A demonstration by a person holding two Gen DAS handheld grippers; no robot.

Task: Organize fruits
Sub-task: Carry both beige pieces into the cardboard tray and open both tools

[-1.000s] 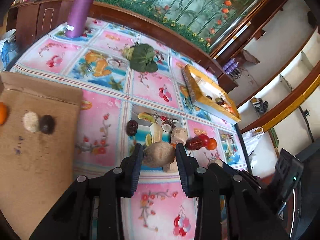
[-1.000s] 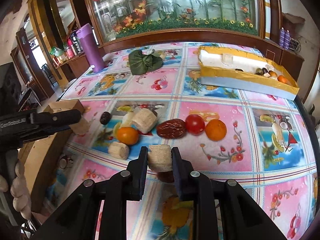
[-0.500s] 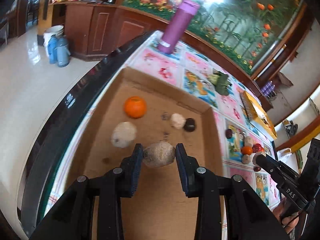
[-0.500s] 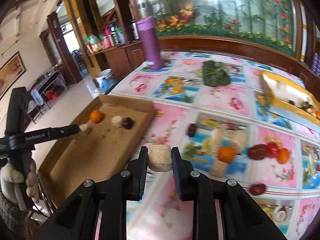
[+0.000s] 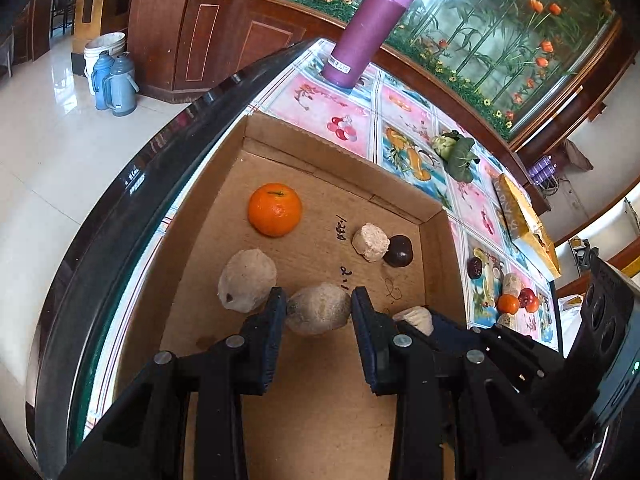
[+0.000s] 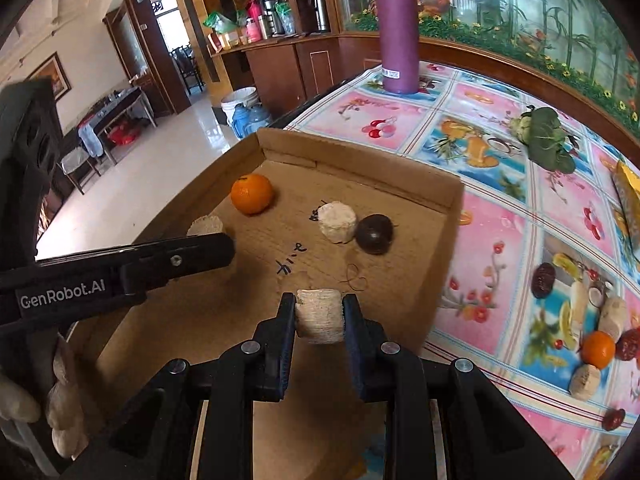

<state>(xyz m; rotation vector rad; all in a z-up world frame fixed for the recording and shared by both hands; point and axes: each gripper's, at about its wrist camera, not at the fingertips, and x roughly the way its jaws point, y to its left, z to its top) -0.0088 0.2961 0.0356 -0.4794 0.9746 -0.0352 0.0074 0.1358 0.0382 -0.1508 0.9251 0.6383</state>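
My left gripper (image 5: pixel 318 309) is shut on a round tan-brown fruit (image 5: pixel 316 314), low over the floor of the cardboard tray (image 5: pixel 320 408). My right gripper (image 6: pixel 319 314) is shut on a pale cylindrical chunk (image 6: pixel 320 320), also over the tray (image 6: pixel 360 158), just right of the left gripper. In the tray lie an orange (image 5: pixel 274 210), a pale round fruit (image 5: pixel 247 280), a pale chunk (image 5: pixel 370 242) and a dark round fruit (image 5: pixel 399 251). More fruits (image 6: pixel 598 350) remain on the flowered tablecloth (image 6: pixel 492 236) to the right.
A tall purple flask (image 6: pixel 398 32) stands at the table's far corner. A green leafy vegetable (image 6: pixel 546 140) and a yellow box (image 5: pixel 520 216) lie farther right. The table's dark edge (image 5: pixel 132 208) runs along the tray's left side. A gloved hand (image 6: pixel 60 404) holds the left gripper.
Both grippers have swung left from above the tablecloth fruits to above the cardboard tray, each still gripping its item. The right one crossed the tray's wall in the last half second.
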